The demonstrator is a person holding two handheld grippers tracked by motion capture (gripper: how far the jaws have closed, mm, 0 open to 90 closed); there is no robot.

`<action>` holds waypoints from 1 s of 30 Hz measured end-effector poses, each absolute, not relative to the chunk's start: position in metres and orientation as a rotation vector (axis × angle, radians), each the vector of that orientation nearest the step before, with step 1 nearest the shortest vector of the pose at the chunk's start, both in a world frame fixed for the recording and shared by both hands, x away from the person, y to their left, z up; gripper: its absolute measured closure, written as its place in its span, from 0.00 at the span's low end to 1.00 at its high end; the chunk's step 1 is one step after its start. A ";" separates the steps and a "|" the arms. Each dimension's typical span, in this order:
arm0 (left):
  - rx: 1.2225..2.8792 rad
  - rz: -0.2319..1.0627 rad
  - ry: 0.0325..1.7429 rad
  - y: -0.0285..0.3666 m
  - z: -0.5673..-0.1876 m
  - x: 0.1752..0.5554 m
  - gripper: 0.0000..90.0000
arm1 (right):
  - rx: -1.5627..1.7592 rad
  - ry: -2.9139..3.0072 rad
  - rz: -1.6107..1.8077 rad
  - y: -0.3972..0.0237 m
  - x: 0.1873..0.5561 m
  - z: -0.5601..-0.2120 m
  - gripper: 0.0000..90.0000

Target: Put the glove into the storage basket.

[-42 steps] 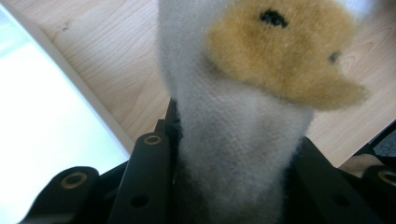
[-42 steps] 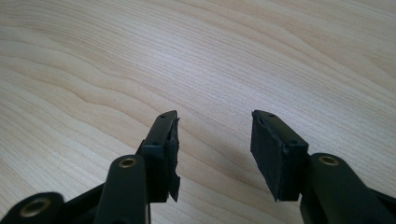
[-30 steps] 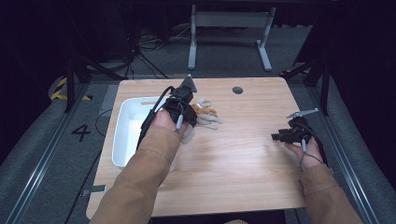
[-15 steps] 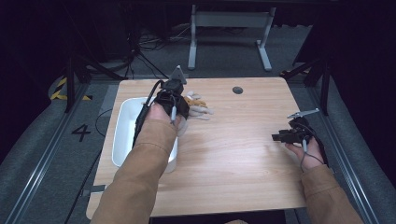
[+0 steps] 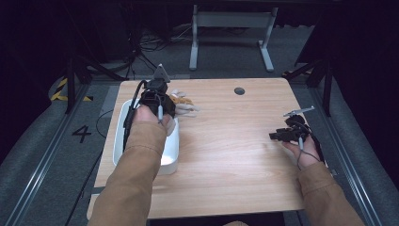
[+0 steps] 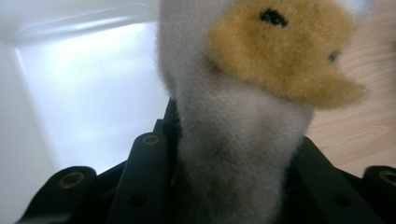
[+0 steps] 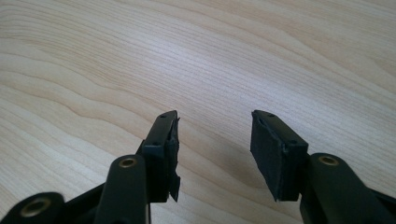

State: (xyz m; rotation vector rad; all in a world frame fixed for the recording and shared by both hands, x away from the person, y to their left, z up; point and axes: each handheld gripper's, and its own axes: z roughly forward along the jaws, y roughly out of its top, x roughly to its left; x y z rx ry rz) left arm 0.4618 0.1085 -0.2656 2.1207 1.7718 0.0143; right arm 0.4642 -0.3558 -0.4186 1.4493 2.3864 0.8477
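Plush toy (image 6: pixel 243 121), one of them, grey-white with a yellow-orange patch and small dark marks, sits clamped between the jaws of my left gripper (image 5: pixel 157 96), held at the far right edge of the single white tub (image 5: pixel 120 136) on the one wooden table (image 5: pixel 226 155). My right gripper (image 7: pixel 215 140) rests near the table's right edge with its jaws spread wide and nothing between them. Against the earlier frames, my left hand has carried the toy leftward from the bare wood to the tub's rim; my right hand has not shifted.
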 end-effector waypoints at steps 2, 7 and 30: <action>2.108 0.021 1.781 0.113 -0.266 0.461 0.76 | 1.447 2.384 0.851 -0.355 0.465 -0.418 0.58; 2.025 0.029 1.811 0.129 -0.265 0.460 0.76 | 1.445 2.389 0.846 -0.355 0.465 -0.419 0.58; 1.875 0.065 1.959 0.166 -0.291 0.458 0.75 | 1.464 2.379 0.846 -0.361 0.462 -0.420 0.58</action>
